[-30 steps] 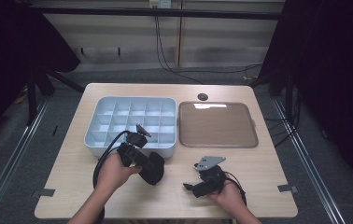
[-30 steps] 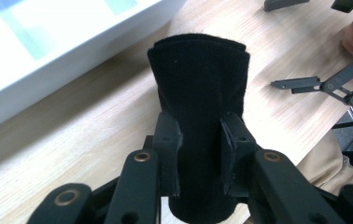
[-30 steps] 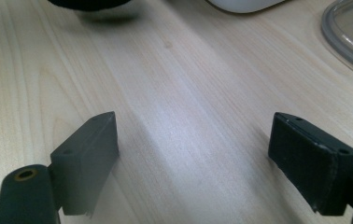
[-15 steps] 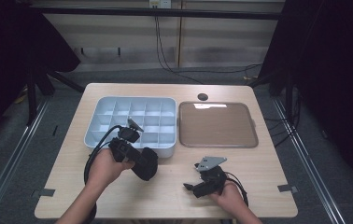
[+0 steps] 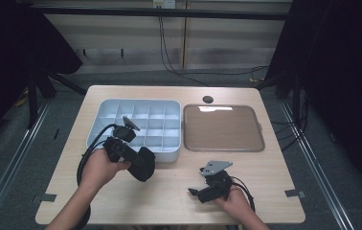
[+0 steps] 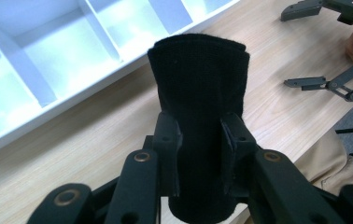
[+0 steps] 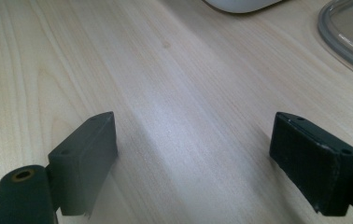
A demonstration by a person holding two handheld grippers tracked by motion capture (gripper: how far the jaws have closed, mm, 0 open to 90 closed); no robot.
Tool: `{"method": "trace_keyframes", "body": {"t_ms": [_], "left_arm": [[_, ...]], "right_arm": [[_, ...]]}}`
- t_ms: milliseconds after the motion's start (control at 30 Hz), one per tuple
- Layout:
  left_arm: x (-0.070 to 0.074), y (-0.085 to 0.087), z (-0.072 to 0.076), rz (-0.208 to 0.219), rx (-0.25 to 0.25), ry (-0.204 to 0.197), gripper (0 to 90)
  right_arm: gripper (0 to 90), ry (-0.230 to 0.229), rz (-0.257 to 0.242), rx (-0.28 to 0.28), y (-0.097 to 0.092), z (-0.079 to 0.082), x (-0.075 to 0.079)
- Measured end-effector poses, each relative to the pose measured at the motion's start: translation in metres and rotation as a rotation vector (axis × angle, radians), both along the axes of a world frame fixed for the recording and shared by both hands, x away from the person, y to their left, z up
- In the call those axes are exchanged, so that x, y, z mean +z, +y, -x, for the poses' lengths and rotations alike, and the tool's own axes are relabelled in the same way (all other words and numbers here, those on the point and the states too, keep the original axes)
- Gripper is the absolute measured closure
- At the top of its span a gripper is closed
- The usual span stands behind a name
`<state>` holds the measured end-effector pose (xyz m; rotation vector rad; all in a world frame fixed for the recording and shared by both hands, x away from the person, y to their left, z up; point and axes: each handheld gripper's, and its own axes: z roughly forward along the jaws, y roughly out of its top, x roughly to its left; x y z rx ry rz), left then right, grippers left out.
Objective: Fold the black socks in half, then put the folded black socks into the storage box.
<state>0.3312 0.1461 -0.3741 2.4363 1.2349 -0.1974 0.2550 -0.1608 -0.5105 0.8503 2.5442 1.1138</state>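
Left gripper view shows the left tongs (image 6: 200, 140) gripping a black folded cloth (image 6: 200, 84) at its middle, just above the table (image 5: 169, 191) beside the white divided tray (image 5: 136, 124). It looks soft, light and floppy, so a middle hold seems best. The right tongs (image 7: 193, 154) rest open and empty on the table, and the tray wall stands nearest in the way.

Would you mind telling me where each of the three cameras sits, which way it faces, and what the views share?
High view: above the person's side, looking forward and down on the table; both forearms, the left gripper and right gripper show.
Left gripper view: rides the left gripper, looking along its jaws clamped on a black rolled cloth, toward the white divided tray; the right gripper shows farther off.
Right gripper view: rides the right gripper, low over bare wood, jaws wide apart.
Shared: the high view and left gripper view both show the cloth and tray.
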Motion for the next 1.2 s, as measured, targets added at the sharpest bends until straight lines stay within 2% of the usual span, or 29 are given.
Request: {"method": "trace_keyframes", "body": {"t_ms": [533,633,1200], "left_arm": [[0.014,0.010,-0.006,-0.022,0.013,-0.020,71.8],[0.016,0.014,-0.007,-0.024,0.031,-0.025,71.8],[0.030,0.040,-0.014,-0.022,0.067,-0.045,71.8]], "right_arm": [[14.6,0.006,-0.001,0.000,0.000,0.000,0.000],[14.6,0.008,-0.001,-0.001,0.000,0.001,0.000],[14.4,0.010,-0.006,-0.004,-0.001,0.001,0.000]]}}
